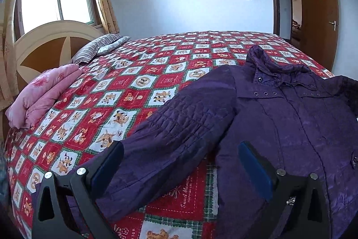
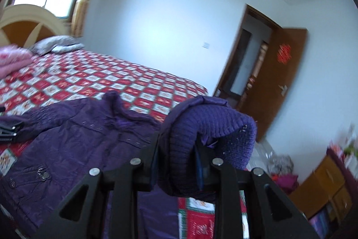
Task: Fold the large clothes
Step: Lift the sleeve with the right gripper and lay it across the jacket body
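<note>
A purple quilted jacket [image 1: 286, 122] lies front up on the bed, collar toward the far side. Its left sleeve [image 1: 161, 149] stretches toward me. My left gripper [image 1: 181, 162] is open, its jaws on either side of that sleeve's lower part, just above it. In the right wrist view the jacket body [image 2: 73, 142] lies to the left. My right gripper [image 2: 176, 151] is shut on the other sleeve's knit cuff [image 2: 210, 127] and holds it lifted above the bed. The left gripper's fingers [image 2: 9, 129] show at the left edge.
The bed has a red and white checked quilt [image 1: 125, 91]. A folded pink blanket [image 1: 42, 93] and a striped pillow [image 1: 98, 48] lie near the headboard [image 1: 44, 46]. An open wooden door [image 1: 320, 15] is at the far right. A wooden cabinet [image 2: 324, 189] stands beside the bed.
</note>
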`<state>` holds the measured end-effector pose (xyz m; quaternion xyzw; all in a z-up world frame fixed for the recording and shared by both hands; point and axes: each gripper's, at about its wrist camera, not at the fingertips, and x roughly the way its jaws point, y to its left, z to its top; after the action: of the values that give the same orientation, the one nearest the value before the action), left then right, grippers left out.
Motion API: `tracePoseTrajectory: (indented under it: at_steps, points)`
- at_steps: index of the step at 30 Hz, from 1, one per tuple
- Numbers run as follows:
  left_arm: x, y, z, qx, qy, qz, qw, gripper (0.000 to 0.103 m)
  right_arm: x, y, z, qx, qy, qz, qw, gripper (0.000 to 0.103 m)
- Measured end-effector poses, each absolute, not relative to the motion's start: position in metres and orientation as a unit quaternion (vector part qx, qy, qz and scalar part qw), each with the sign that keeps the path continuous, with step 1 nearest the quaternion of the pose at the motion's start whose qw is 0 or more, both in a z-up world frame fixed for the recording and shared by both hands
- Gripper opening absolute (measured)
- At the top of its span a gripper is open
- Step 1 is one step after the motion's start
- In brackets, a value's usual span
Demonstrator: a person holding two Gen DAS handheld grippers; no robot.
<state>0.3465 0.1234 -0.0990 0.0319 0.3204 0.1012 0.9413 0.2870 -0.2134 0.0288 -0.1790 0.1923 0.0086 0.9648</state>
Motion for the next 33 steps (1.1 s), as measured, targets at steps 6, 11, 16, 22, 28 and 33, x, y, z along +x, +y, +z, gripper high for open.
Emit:
tracePoseTrajectory:
  at_steps: [6, 11, 16, 22, 28, 33]
  points:
    - [0.343, 0.138, -0.103, 0.029, 0.326, 0.112, 0.938, 0.102, 0.307, -0.127, -0.008, -0.240, 0.197, 0.066, 0.948, 0.029]
    - [0.339, 0.151, -0.106, 0.029, 0.330, 0.122, 0.936, 0.102, 0.326, -0.069, -0.064, -0.253, 0.230, 0.104, 0.934, 0.029]
    - [0.342, 0.168, -0.116, 0.024, 0.342, 0.136, 0.930, 0.102, 0.337, -0.039, -0.120, -0.243, 0.279, 0.129, 0.920, 0.029]
    - [0.346, 0.167, -0.124, 0.027, 0.356, 0.134, 0.924, 0.102, 0.334, -0.038, -0.148, -0.212, 0.325, 0.181, 0.904, 0.064]
    - [0.349, 0.145, -0.114, 0.033, 0.347, 0.110, 0.931, 0.102, 0.285, -0.057, -0.129, -0.189, 0.319, 0.253, 0.894, 0.084]
    - [0.348, 0.094, -0.102, 0.039, 0.337, 0.037, 0.940, 0.102, 0.256, -0.097, -0.133, -0.199, 0.330, 0.228, 0.894, 0.084]
